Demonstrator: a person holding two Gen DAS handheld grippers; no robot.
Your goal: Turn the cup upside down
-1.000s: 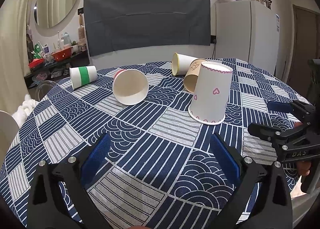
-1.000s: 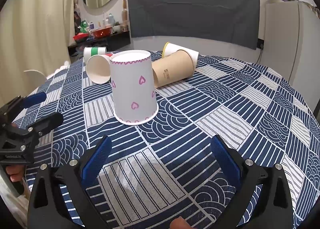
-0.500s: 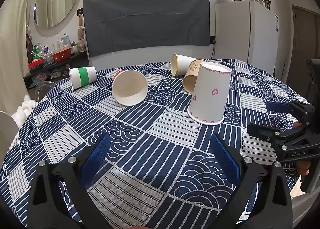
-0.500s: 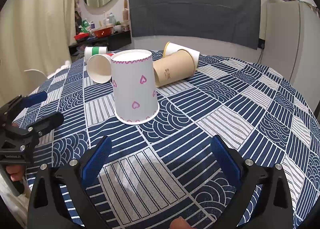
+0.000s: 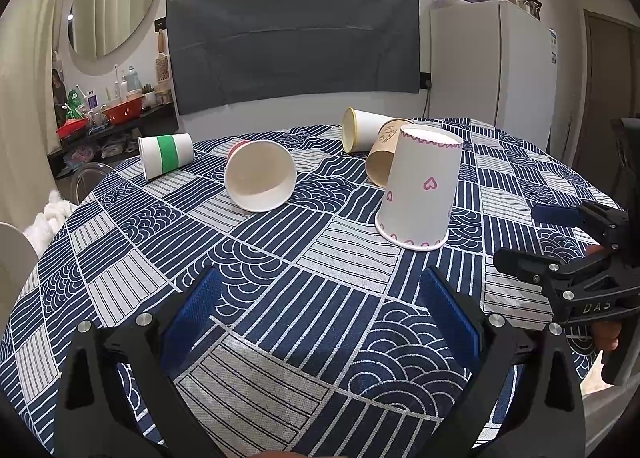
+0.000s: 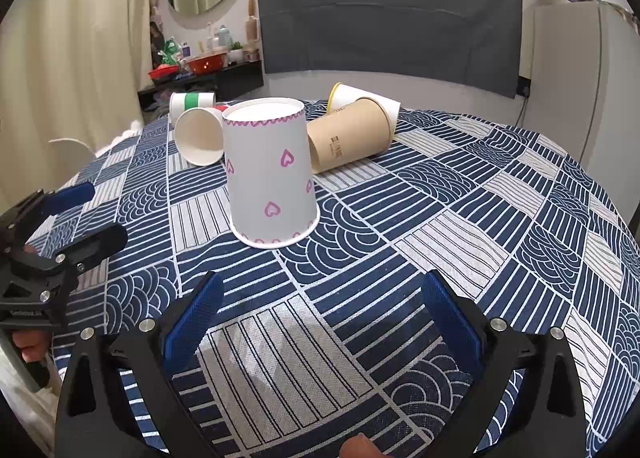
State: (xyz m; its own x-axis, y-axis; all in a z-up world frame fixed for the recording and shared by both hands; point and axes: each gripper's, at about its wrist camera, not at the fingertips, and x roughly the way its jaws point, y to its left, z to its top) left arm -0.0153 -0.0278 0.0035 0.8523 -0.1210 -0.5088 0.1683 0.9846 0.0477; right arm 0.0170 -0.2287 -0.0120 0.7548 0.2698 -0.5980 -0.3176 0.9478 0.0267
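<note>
Room: a dining corner with a round mirror (image 5: 114, 6), a dark panel (image 5: 294, 40) on the wall and a fridge (image 5: 492, 70) beyond the table.
Surface: a round table under a navy-and-white patterned cloth (image 5: 280, 290), which looked flat and fairly grippy.
Heart cup: the heart cup (image 6: 269, 172) stood mouth-down on its wide rim, ahead and slightly left of the right gripper (image 6: 320, 318); from the left gripper (image 5: 324, 314) it was ahead and to the right. By the look of it, this one was already flipped.
Other cups: a white cup (image 5: 260, 176) lay on its side ahead and left of the left gripper, mouth toward it; a kraft cup (image 6: 350, 138) lay just behind the heart cup; a yellow-rimmed cup (image 5: 362, 128) and a green-band cup (image 5: 164, 154) lay farther back.
Left gripper: fingers spread wide, holding nothing, low over the cloth.
Right gripper: likewise spread and empty, short of the heart cup.
Handling: paper cups are probably very light, thin-walled and easily crushed, and a lying one may roll when nudged.
Hold: likely across the side wall near mid-height, with a gentle squeeze; the rolled rim is stiffer than the wall.
</note>
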